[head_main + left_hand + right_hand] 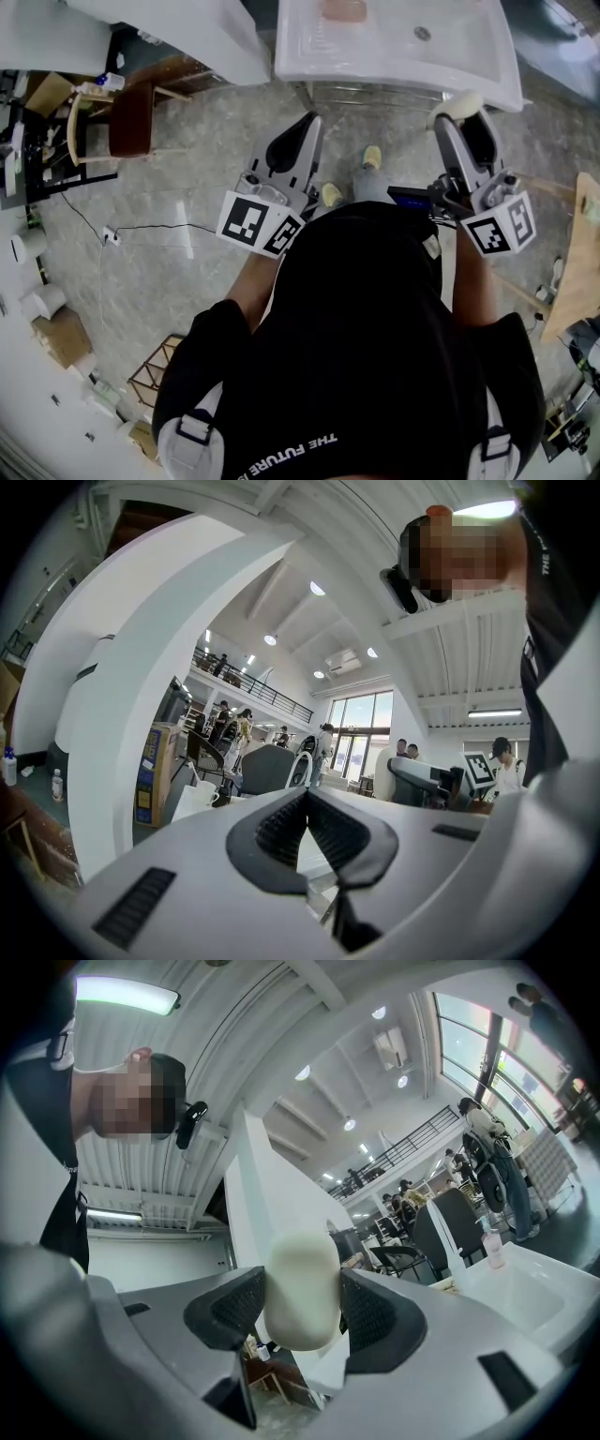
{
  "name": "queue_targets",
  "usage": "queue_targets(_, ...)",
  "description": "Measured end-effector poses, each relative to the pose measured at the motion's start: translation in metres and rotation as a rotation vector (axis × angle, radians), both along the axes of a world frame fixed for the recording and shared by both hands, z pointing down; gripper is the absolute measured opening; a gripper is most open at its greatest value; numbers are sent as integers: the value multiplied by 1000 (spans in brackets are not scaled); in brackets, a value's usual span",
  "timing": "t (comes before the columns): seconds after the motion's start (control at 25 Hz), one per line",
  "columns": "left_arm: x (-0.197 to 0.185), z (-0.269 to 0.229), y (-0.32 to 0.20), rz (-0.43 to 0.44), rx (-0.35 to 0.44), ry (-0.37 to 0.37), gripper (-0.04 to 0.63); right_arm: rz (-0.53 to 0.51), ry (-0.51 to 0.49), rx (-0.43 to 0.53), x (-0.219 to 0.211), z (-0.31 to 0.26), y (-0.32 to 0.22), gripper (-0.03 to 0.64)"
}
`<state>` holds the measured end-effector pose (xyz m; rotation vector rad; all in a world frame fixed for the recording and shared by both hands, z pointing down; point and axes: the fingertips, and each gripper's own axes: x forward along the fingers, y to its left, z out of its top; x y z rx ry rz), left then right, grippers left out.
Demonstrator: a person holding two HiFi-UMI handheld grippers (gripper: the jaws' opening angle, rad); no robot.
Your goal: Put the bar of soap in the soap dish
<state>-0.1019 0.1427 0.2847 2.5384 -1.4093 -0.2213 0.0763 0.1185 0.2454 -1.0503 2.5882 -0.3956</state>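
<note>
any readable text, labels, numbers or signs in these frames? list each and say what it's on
"THE FUTURE": white print, upside down in the head view, on the person's black shirt; anything after it is cut off by the frame edge.
Blue-and-yellow label on the cardboard box: too small to read.
Marker cubes: black-and-white square patterns only, no letters or numbers.

I count two grippers on my feeds, the left gripper (307, 127) and the right gripper (463, 116). Each carries one marker cube (260, 223), two in all. There is one bar of soap (456, 103), one pink soap dish (344, 9), one white sink (487, 70) and one wooden chair (131, 117).
</note>
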Motion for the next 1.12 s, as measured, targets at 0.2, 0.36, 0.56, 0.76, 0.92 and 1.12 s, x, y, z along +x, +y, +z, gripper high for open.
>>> queue_targets(0.2,7,-2,-15,3,-4,-6,3,-3,3,0,3,-2,-14,253)
queue_targets(0.36,13,-3,-31,0,-6,-9,3,-7,11,-5,9,0,-28,253)
queue_targets(0.56,23,-4,-53,7,-10,-15,3,-6,16,-4,17,1,-51,253)
queue_targets(0.76,35,-6,-78,2,-4,-29,3,-7,16,-1,29,2,-79,253)
queue_targets(0.92,38,-9,-94,-6,-7,-41,3,-18,0,-11,31,8,-98,253)
queue_targets(1.12,42,-15,-120,-16,-8,-51,3,-38,-6,-10,32,6,-126,253)
